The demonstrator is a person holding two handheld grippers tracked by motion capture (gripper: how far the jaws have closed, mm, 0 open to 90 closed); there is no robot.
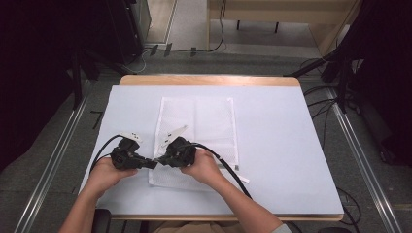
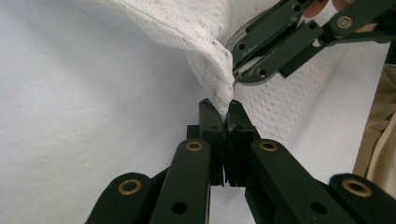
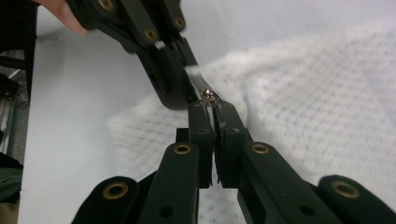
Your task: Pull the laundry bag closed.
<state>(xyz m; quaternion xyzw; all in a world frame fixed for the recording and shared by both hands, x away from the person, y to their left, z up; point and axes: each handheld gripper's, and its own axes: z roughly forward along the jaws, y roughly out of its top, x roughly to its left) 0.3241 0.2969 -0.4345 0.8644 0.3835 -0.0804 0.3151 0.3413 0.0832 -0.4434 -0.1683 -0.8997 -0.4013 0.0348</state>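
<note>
A white mesh bag (image 1: 197,138) lies flat near the middle of the white desk (image 1: 282,145), its near left corner lifted off the surface between the two tools. In the left gripper view, the left tool (image 2: 226,109) has its jaws pressed together on a bunched fold of the mesh (image 2: 212,60), which rises from the tips in a taut peak. In the right gripper view, the right tool (image 3: 211,103) is likewise closed, its tips pinching a small metal zipper pull (image 3: 208,94) at the edge of the bag (image 3: 317,102), with the left tool (image 3: 173,70) coming in from above and meeting it almost tip to tip. From the high view, the left tool (image 1: 151,164) and the right tool (image 1: 158,160) point at each other at the bag's left edge, touching or nearly so, each held in one of the person's hands (image 1: 206,167), forearms entering from the near side of the desk. A black cable (image 1: 228,167) trails from the right tool across the bag's near right corner.
</note>
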